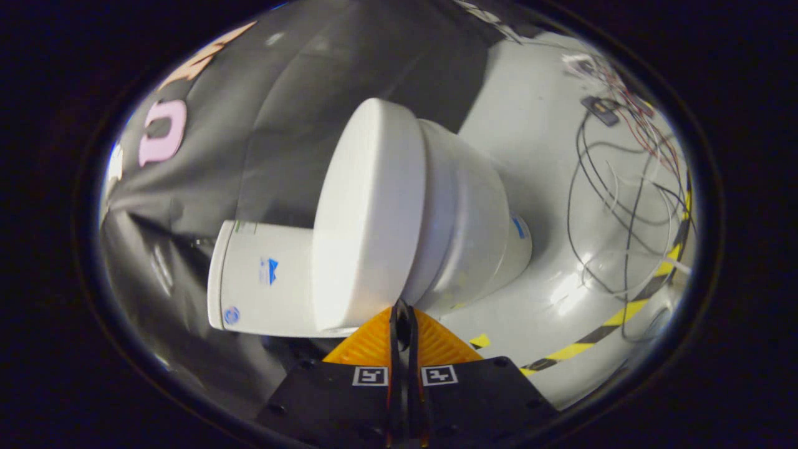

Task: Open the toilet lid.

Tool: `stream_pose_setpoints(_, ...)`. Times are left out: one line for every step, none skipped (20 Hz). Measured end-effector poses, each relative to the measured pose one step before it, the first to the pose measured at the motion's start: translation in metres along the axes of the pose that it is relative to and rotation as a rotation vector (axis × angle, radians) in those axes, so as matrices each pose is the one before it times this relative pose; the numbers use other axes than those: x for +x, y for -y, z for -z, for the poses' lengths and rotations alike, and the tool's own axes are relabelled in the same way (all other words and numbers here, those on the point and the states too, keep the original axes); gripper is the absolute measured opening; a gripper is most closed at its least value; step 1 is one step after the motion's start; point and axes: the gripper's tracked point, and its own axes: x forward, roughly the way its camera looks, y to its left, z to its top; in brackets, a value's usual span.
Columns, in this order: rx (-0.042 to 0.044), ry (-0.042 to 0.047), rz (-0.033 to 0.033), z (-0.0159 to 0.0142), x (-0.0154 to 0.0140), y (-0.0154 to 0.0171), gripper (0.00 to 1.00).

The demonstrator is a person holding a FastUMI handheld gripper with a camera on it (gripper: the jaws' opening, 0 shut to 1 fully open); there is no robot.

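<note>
hand-held gripper (402,310): fingers together, clamped on nothing | toilet lid (365,215): down on the bowl (474,218), its rim edge just ahead of the fingertips | tank (262,277) left of the lid

Toilet lid (368,218) lies down on the bowl (464,224), w/ the tank (262,277) behind it, up against the booth wall (280,106). Gripper (402,312) sits at the lid's side edge, fingers nearly together, tips right at the seam btwn lid and bowl; can't tell if they touch. Bowl stands on the floor (536,143); loose cables (623,206) lie on the floor well beyond the bowl, and a striped tape line (623,312) runs on the floor btwn cables and gripper side.
</note>
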Motion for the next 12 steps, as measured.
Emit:
stream_pose_setpoints(0.01116, -0.00198, -0.02128, -0.00168, -0.00277, -0.00480, 0.05)
stream_pose_setpoints(0.01536, -0.00150, -0.01690, -0.00038, -0.00106, -0.00213, 0.05)
stream_pose_setpoints(0.00432, 0.00114, 0.00174, -0.00706, -0.01631, 0.00468, 0.04)
stream_pose_setpoints(0.04066, 0.01227, 0.00452, 0.00098, 0.02596, -0.00404, 0.02)
stream_pose_setpoints(0.00241, -0.00185, -0.01567, 0.00653, -0.00583, 0.00229, 0.01)
stream_pose_setpoints(0.00643, 0.00016, 0.00832, -0.00069, -0.00125, 0.00110, 0.01)
stream_pose_setpoints(-0.00490, -0.00519, 0.00457, -0.00144, -0.00265, 0.00027, 0.00)
stream_pose_setpoints(0.00119, 0.00118, 0.00237, -0.00144, -0.00077, -0.00154, 0.00)
stream_pose_setpoints(0.00005, -0.00096, -0.00163, 0.00029, -0.00150, -0.00538, 0.00)
stream_pose_setpoints(-0.00558, 0.00810, -0.00548, -0.00070, -0.00253, -0.00771, 0.01)
stream_pose_setpoints(-0.01310, 0.00546, -0.00861, -0.00131, -0.00231, -0.00746, 0.01)
stream_pose_setpoints(-0.01526, 0.00499, -0.00811, -0.00083, -0.00189, -0.00777, 0.00)
